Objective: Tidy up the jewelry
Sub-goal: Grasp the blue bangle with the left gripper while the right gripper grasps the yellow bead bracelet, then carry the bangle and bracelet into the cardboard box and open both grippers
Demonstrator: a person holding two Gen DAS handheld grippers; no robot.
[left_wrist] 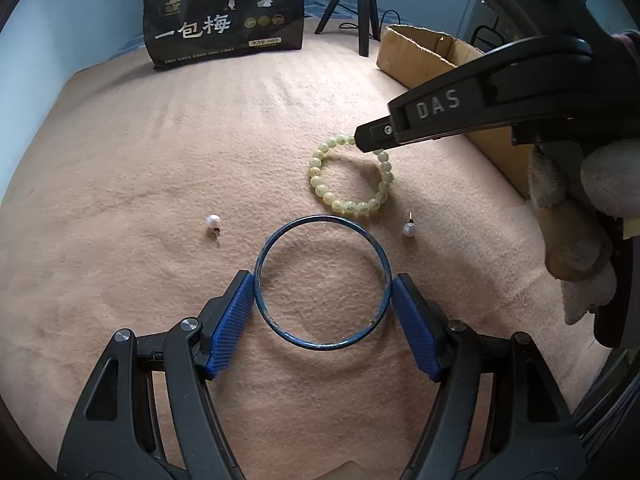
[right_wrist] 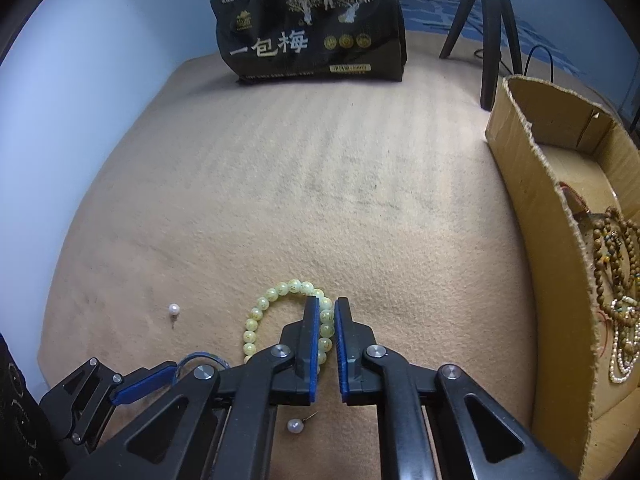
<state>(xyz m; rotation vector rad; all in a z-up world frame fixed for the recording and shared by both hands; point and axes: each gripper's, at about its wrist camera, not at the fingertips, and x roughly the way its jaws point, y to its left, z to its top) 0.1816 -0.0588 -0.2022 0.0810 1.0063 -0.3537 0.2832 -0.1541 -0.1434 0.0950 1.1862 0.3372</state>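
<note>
A blue bangle (left_wrist: 323, 283) lies flat on the tan cloth between the blue pads of my left gripper (left_wrist: 323, 292); both pads touch its sides. A pale yellow-green bead bracelet (left_wrist: 352, 176) lies just beyond it. My right gripper (right_wrist: 327, 308) is closed on the right side of this bracelet (right_wrist: 276, 312), with beads pinched between the pads; its black tip (left_wrist: 370, 138) shows in the left wrist view. Two pearl stud earrings lie loose, one (left_wrist: 213, 222) left of the bangle and one (left_wrist: 409, 228) right of it.
An open cardboard box (right_wrist: 536, 184) stands at the right and holds wooden and pearl bead strands (right_wrist: 620, 288). A black snack bag (right_wrist: 310, 24) stands at the back. A black tripod (right_wrist: 490, 32) stands behind the box.
</note>
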